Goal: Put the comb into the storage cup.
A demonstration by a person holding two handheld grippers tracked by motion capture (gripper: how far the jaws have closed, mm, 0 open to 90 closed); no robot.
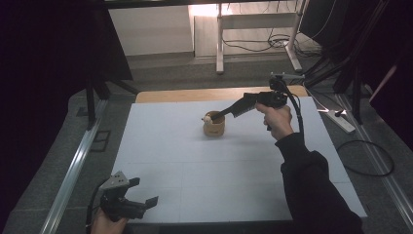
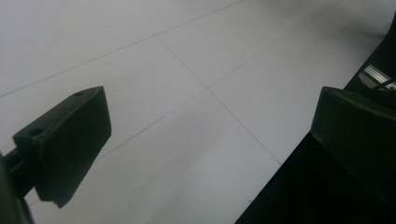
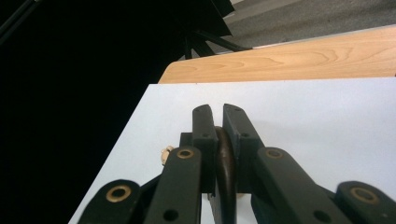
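Note:
A small tan wooden cup point(image 1: 215, 127) stands on the white tabletop point(image 1: 195, 165), toward its far middle. My right gripper point(image 1: 237, 111) reaches over it from the right, shut on a thin dark brown handle point(image 3: 225, 169) that slants down to the cup's rim. A small cream-coloured piece point(image 1: 207, 117) sits at the handle's far end, at the cup's left rim, and appears as the cream piece point(image 3: 164, 154) beside the jaws. The right gripper point(image 3: 218, 112) has its jaws pressed on the handle. My left gripper point(image 1: 143, 191) rests at the near left corner, open, and the left gripper point(image 2: 210, 116) holds nothing.
A bare wooden strip point(image 1: 204, 94) runs along the table's far edge. A power strip point(image 1: 341, 120) and a looped cable point(image 1: 365, 158) lie on the floor to the right. A metal rail point(image 1: 73, 170) runs along the left side. Desk legs point(image 1: 219, 39) stand behind.

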